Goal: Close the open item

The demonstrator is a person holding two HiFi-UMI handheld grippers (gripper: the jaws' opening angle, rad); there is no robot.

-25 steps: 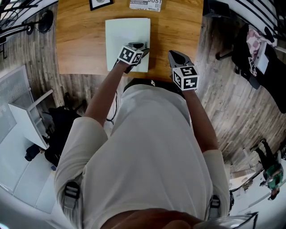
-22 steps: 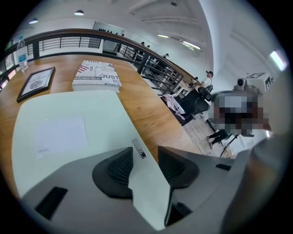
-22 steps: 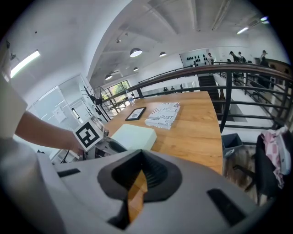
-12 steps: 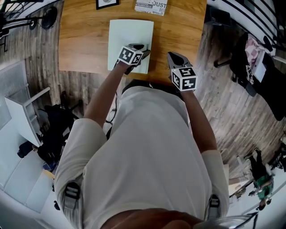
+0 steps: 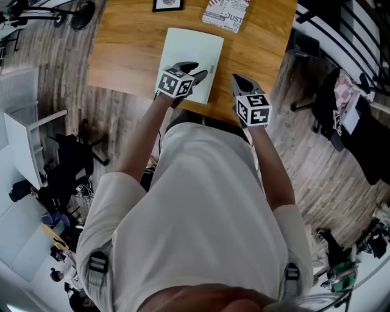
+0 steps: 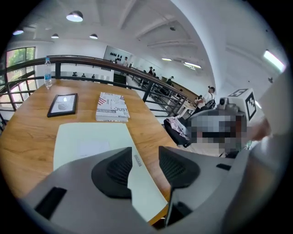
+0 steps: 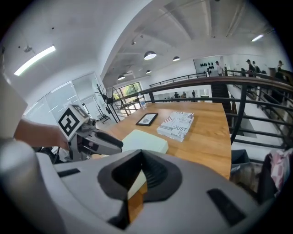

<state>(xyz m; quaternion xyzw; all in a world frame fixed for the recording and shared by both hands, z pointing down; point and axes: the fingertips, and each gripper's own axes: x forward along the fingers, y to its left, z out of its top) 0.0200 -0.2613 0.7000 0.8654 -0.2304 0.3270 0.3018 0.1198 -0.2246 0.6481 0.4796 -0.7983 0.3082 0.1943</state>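
A pale green flat case (image 5: 189,52), lid down, lies on the wooden table (image 5: 128,55). My left gripper (image 5: 196,72) hovers over its near right corner without touching it. Its jaws have just been opening and stand open with nothing between them. The left gripper view shows the green case (image 6: 91,137) beyond the left gripper (image 6: 145,151), with its right edge running under the gap. My right gripper (image 5: 236,79) hangs over the table's near edge, right of the case, with its tips together and nothing held. In the right gripper view the case (image 7: 146,139) lies ahead of the right gripper (image 7: 137,153).
A printed book (image 5: 225,13) and a small black-framed picture (image 5: 167,5) lie at the table's far side. A water bottle (image 6: 47,73) stands by the railing. A white chair (image 5: 24,140) and a black bag (image 5: 67,170) are on the floor at the left.
My left gripper has lifted up off the green case's near right corner. The right gripper has risen a little. The head view has swung, so the table sits further right.
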